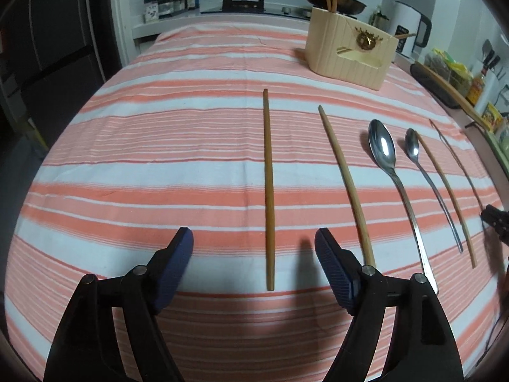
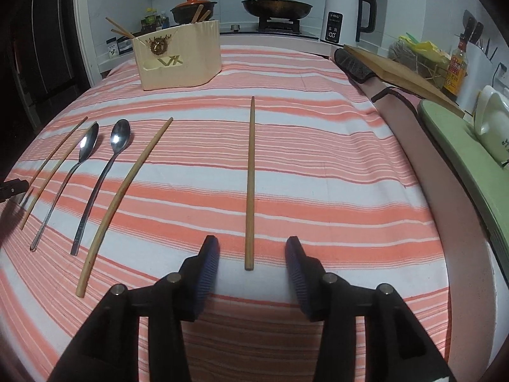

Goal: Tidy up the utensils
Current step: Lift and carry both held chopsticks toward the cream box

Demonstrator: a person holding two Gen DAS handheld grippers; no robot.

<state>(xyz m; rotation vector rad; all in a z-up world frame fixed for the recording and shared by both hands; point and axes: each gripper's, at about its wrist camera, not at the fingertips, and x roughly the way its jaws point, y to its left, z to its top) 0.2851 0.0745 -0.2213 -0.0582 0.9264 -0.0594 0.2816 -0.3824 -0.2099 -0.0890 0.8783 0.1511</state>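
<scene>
Wooden chopstick (image 2: 250, 184), between right hand-held gripper (image 2: 252, 248) fingers

Holder (image 2: 181, 60) front: "VX"; kettle (image 2: 342, 16) display: "100".

Salmon-orange and white stripes all over the bench cloth (image 2: 318, 165). Tan wooden chopstick (image 2: 250, 184) ahead of the black, blue-padded right hand-held gripper (image 2: 253, 254), shiny silver spoons (image 2: 95, 181) off left, cream holder (image 2: 181, 55) beyond.
</scene>
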